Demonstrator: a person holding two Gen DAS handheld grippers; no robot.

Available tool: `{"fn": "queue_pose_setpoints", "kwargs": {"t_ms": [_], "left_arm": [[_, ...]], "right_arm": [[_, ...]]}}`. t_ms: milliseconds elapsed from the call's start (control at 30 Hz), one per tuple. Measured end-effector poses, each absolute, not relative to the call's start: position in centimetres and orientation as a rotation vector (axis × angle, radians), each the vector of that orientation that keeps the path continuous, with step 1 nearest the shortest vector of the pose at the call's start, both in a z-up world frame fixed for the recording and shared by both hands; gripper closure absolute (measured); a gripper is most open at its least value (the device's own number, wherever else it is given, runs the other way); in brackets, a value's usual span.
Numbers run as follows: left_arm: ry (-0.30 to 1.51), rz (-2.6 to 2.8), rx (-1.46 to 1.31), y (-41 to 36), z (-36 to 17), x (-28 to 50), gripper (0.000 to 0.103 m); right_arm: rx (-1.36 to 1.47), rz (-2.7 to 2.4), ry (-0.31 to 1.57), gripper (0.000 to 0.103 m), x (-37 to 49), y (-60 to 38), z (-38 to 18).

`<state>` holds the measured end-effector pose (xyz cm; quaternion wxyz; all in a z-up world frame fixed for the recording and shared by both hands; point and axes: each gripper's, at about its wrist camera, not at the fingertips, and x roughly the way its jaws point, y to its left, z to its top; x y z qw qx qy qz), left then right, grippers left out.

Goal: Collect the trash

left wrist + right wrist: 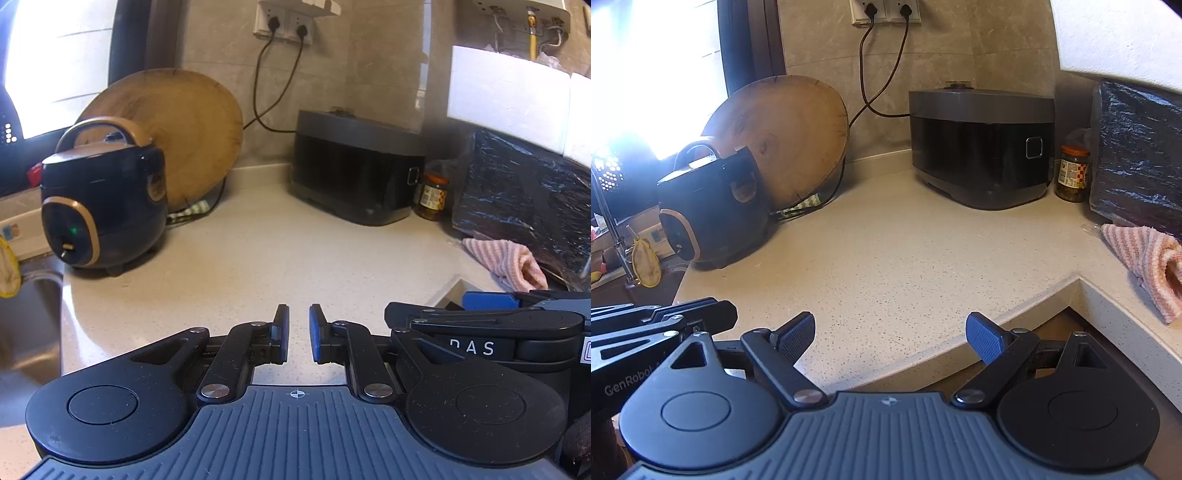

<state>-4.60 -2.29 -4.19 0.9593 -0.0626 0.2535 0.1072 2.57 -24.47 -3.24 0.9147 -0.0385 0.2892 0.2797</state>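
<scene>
No loose trash shows on the speckled counter. A black plastic bag stands at the far right, with a pink striped cloth lying in front of it. My left gripper hovers over the counter's near part, nearly shut, with only a narrow slit between its blue pads and nothing in it. My right gripper is open wide and empty over the counter's front edge. It sits just right of the left one, and one of its blue fingers shows in the left wrist view.
A small dark rice cooker stands at the left before a leaning round wooden board. At the back are a grey cooker and a jar. A sink lies at the left. The counter edge steps inward at the right.
</scene>
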Motion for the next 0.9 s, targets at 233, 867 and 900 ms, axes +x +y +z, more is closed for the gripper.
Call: {"fn": "queue_pose_setpoints", "kwargs": {"t_ms": [233, 867, 900], "left_arm": [[0.518, 0.216, -0.124, -2.5, -4.2, -4.6, 0.088], [0.518, 0.208, -0.112, -2.9, -4.5, -4.3, 0.088], [0.518, 0.205, -0.11, -2.9, -4.6, -4.3, 0.088]], "right_arm": [[-0.084, 0.579, 0.603, 0.013, 2.5, -24.5, -3.3], [-0.02, 0.561, 0.588, 0.013, 2.8, -26.0, -3.4], [-0.003, 0.56, 0.584, 0.013, 2.9, -26.2, -3.3]]}}
